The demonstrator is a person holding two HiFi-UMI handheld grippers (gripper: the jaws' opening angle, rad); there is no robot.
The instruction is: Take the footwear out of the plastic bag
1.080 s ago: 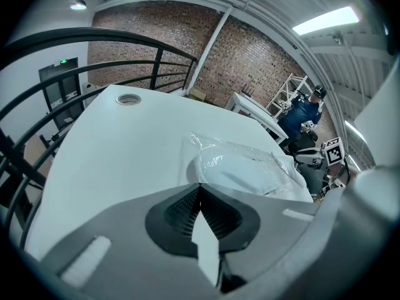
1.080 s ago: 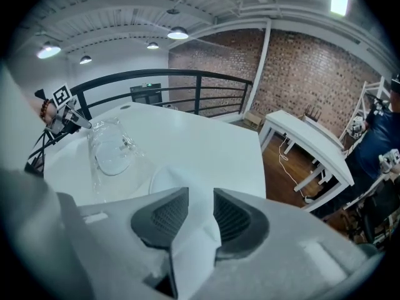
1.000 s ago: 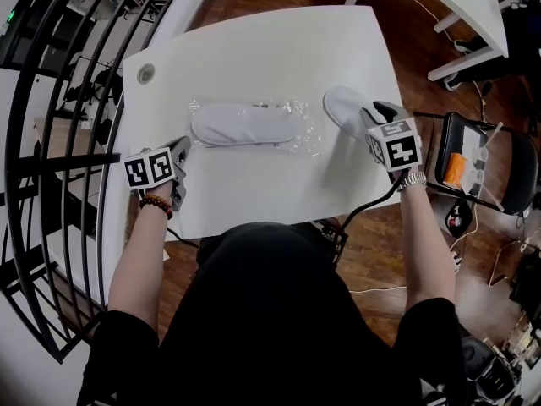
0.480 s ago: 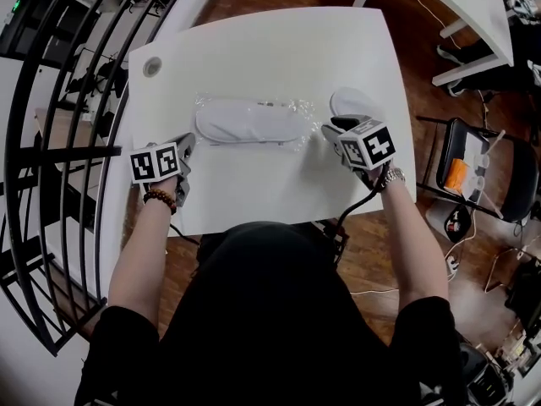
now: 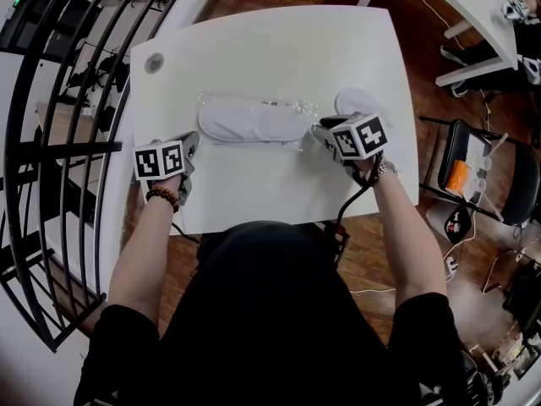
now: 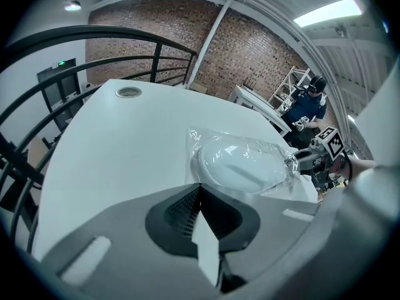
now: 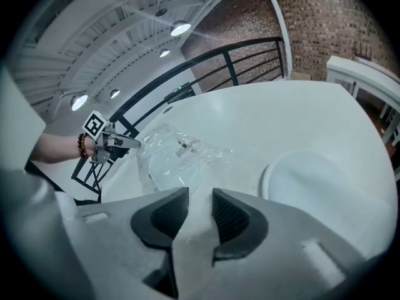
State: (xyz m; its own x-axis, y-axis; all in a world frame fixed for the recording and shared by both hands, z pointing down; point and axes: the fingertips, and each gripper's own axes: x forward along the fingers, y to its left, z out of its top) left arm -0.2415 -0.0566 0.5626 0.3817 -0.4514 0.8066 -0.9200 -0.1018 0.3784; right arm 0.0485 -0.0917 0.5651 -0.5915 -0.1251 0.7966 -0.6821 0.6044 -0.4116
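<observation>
A clear plastic bag (image 5: pixel 254 122) with a white slipper inside lies across the middle of the white table (image 5: pixel 270 41). A second white slipper (image 5: pixel 350 100) lies bare to its right, partly behind my right gripper's marker cube. My right gripper (image 5: pixel 318 131) is at the bag's right end, jaws apart, with only the table showing between them. In the right gripper view the bag (image 7: pixel 170 158) lies just ahead and the bare slipper (image 7: pixel 312 181) to the right. My left gripper (image 5: pixel 191 142) is shut and empty near the bag's left end (image 6: pixel 244 161).
A black metal railing (image 5: pixel 51 142) curves along the table's left side. A round grommet (image 5: pixel 154 63) sits at the far left corner. A black chair (image 5: pixel 482 167) stands right of the table, another white table (image 5: pixel 473 15) beyond it.
My right gripper has swung left, from over the bare slipper to the bag's right end. The left gripper and the bag have stayed put.
</observation>
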